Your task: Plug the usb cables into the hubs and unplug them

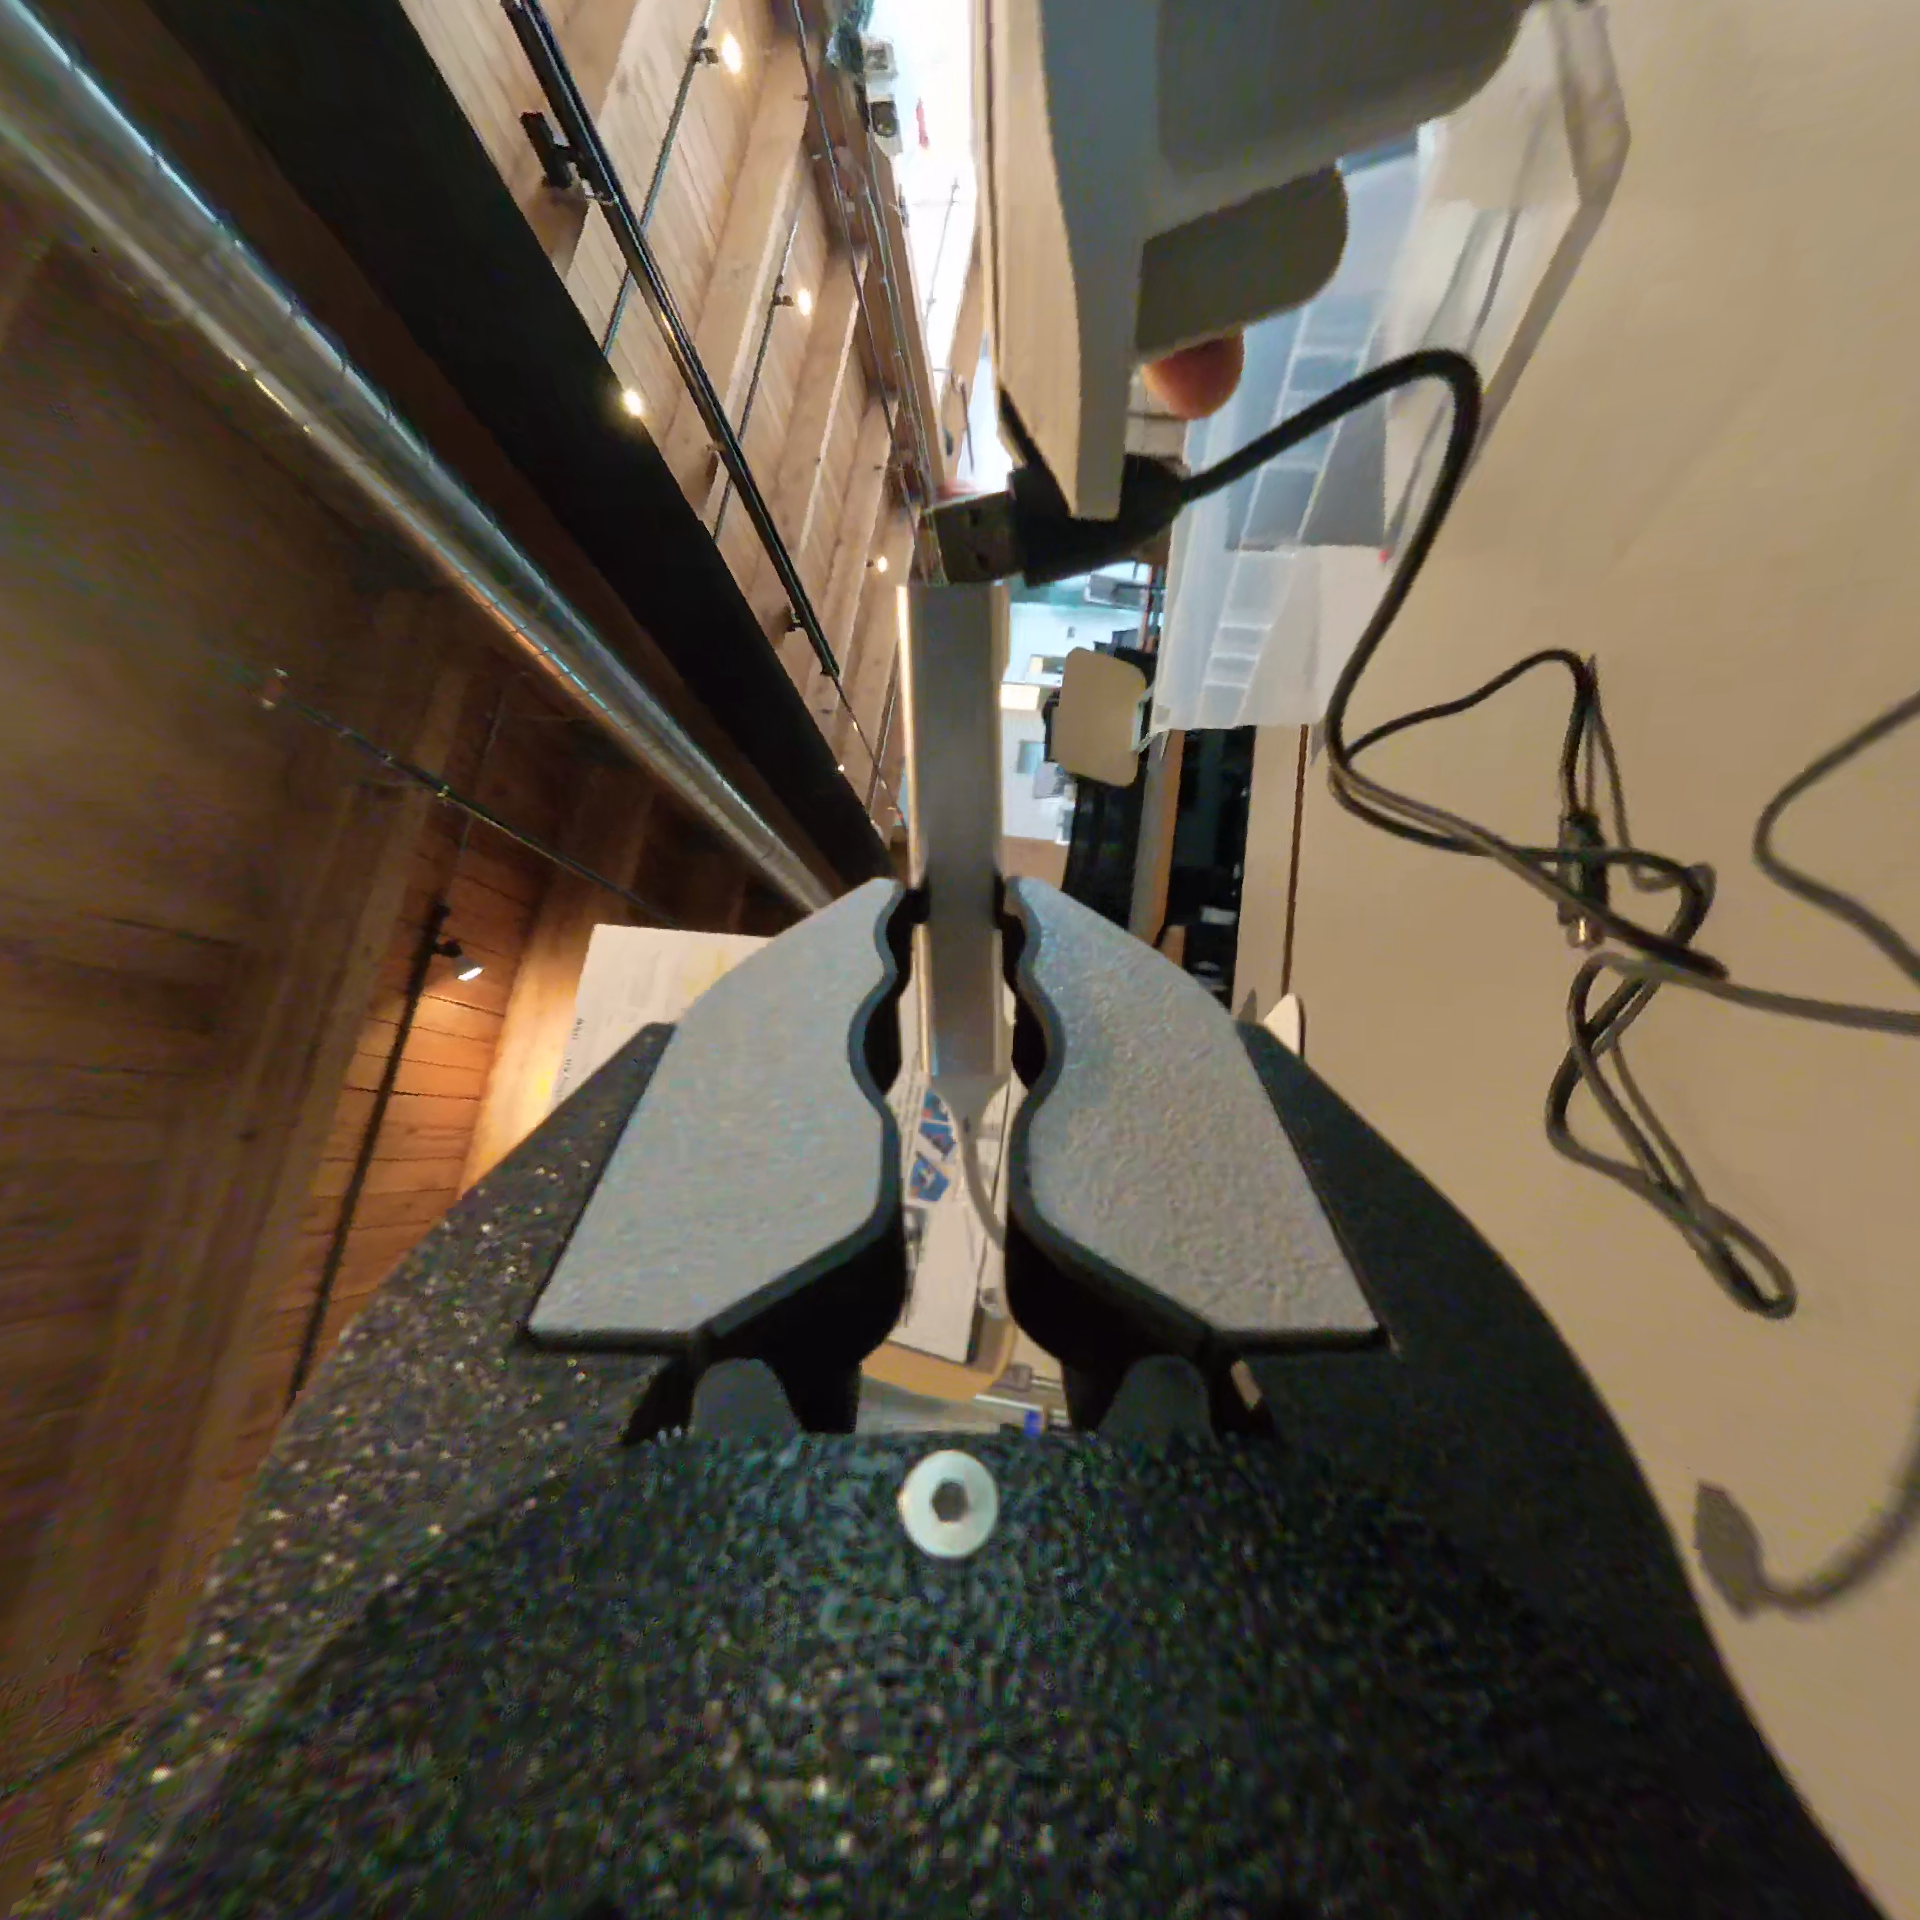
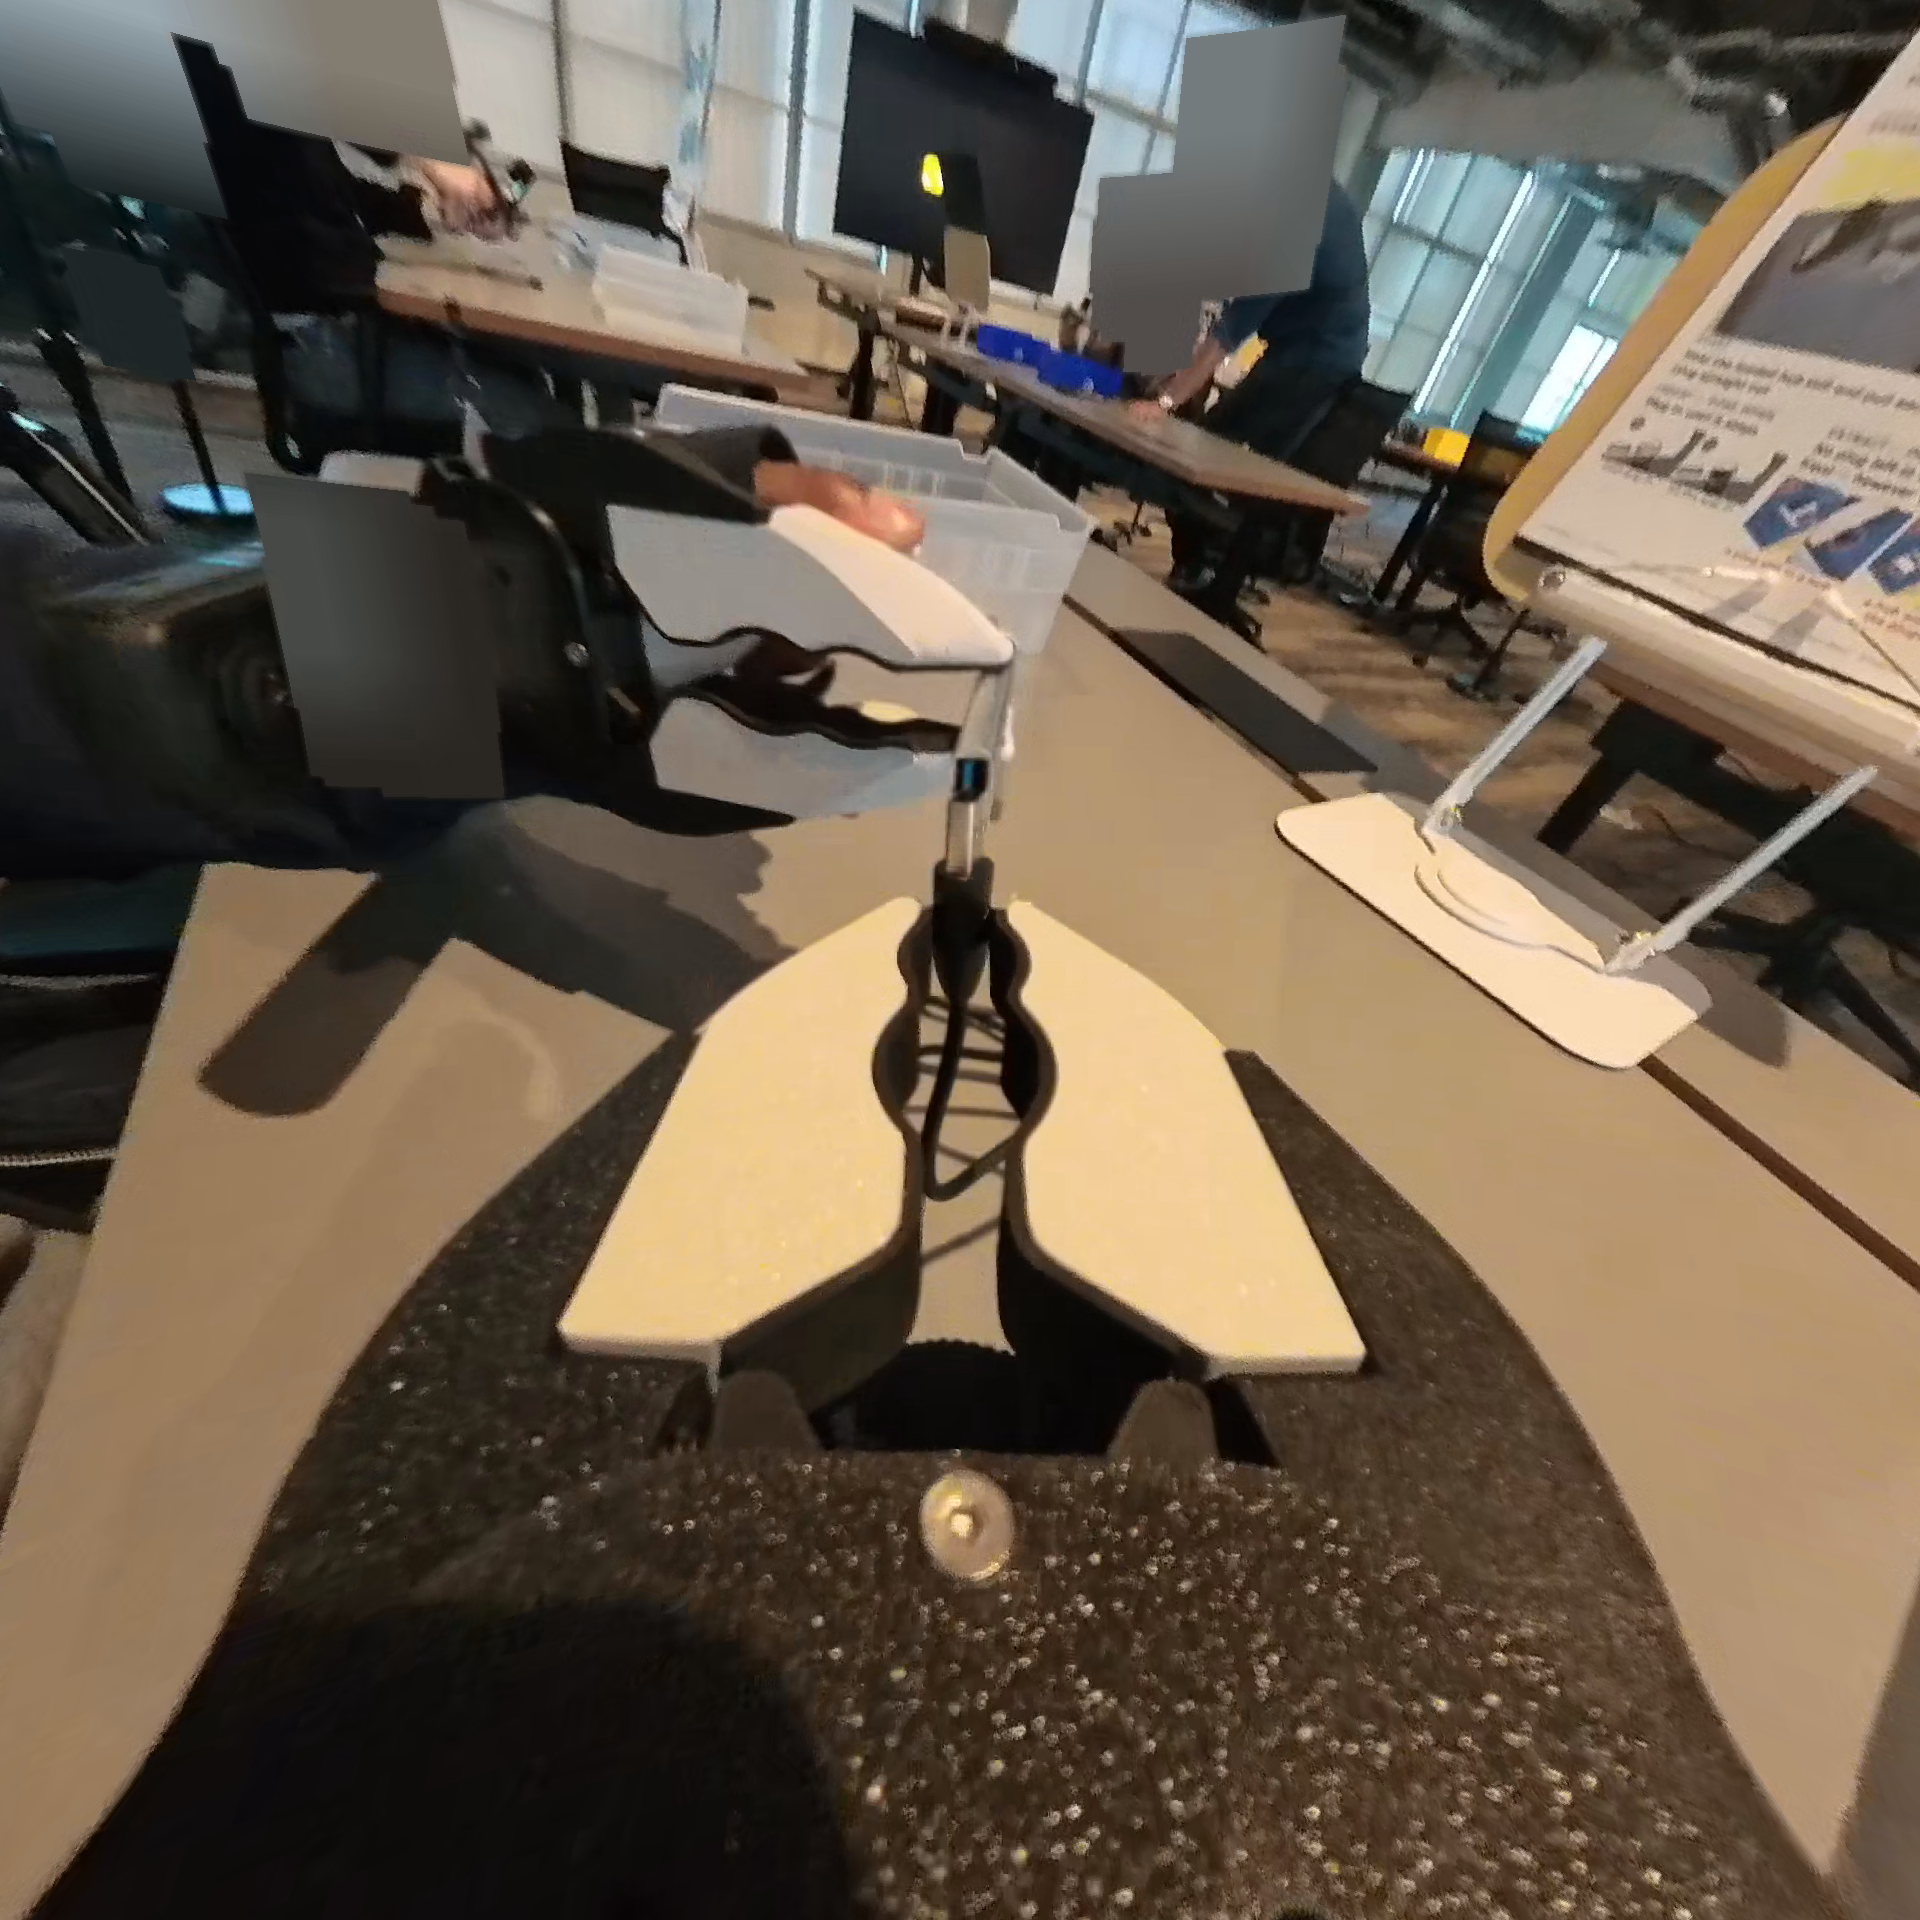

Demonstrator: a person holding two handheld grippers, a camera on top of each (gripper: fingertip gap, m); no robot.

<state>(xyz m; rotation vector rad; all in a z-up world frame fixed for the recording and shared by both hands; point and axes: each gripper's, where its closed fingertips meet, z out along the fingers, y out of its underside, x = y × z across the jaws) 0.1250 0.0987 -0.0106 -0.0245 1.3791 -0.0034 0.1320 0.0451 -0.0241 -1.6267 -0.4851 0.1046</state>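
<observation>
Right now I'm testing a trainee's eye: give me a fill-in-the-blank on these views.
1. The left gripper is shut on a slim silver ____.
2. The right gripper is shut on a USB plug whose cable is ____ in colour.
3. Loose cables lie tangled on the ____.

Missing: hub; black; table

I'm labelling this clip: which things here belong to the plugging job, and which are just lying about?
In the job:
left gripper, shut on the silver hub
right gripper, shut on the black USB plug

Lying about:
tangled spare cables
clear bin
white sign stand
</observation>
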